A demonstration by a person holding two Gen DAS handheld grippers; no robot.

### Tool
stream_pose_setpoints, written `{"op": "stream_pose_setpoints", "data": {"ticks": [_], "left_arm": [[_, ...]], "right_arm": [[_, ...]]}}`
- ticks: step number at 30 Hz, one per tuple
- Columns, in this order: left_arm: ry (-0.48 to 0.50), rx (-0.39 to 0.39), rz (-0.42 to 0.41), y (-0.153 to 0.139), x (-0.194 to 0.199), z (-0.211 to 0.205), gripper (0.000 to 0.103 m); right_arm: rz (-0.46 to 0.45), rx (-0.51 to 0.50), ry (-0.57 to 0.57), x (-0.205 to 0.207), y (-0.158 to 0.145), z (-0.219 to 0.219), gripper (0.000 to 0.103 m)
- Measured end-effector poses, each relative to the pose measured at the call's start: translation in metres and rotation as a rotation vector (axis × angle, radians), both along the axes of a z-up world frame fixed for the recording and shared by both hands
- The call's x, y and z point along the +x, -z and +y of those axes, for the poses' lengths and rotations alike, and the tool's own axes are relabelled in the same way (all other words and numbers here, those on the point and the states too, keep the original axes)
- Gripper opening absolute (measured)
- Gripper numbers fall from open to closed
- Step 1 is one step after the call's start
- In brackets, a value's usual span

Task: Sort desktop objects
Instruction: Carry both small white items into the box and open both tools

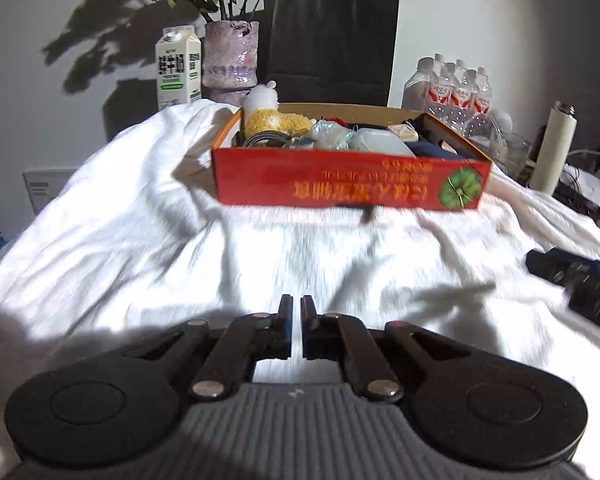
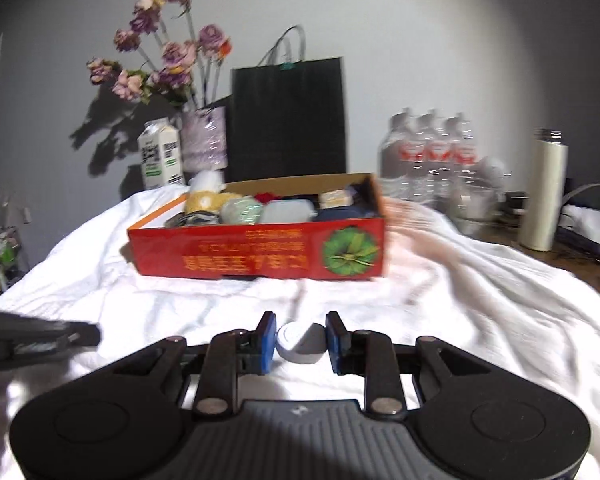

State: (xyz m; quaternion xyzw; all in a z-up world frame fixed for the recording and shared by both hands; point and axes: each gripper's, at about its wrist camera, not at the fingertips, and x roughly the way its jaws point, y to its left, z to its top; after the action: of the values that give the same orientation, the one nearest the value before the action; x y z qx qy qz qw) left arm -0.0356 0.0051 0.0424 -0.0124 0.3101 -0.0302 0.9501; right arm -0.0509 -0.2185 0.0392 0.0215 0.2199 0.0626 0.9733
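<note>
On the white cloth (image 1: 140, 220) over the bench, in the left wrist view: left claw (image 1: 296, 312) hovering clenched on nothing, facing the red box (image 1: 340, 184) toward the far edge, already crowded with a plush toy (image 1: 268, 114) and other sorted bits.

In the right wrist view: right claw (image 2: 301, 338) grasping a small white round container (image 2: 301, 342) between its blue pads, hanging above the cloth near the front edge, box well ahead. Judging most sorting done, this container probably remaining to go in.
</note>
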Motion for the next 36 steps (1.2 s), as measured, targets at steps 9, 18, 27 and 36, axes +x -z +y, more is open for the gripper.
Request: {"op": "stream_pose_setpoints", "data": {"ticks": [9, 18, 27, 36], "left_arm": [[0.016, 0.036, -0.113, -0.008, -0.087, -0.004, 0.005], [0.058, 0.038, -0.185, -0.025, -0.106, -0.015, 0.005], [0.101, -0.043, -0.282, -0.088, -0.087, 0.003, 0.005], [0.141, -0.091, -0.186, -0.144, 0.042, 0.027, 0.005]], "right_arm": [[-0.079, 0.031, 0.020, -0.092, -0.011, -0.027, 0.025], [-0.131, 0.029, -0.031, -0.125, -0.025, -0.023, 0.025], [-0.162, 0.069, -0.078, -0.110, -0.062, -0.030, 0.025], [-0.237, 0.025, -0.179, -0.009, -0.152, -0.037, 0.025]]}}
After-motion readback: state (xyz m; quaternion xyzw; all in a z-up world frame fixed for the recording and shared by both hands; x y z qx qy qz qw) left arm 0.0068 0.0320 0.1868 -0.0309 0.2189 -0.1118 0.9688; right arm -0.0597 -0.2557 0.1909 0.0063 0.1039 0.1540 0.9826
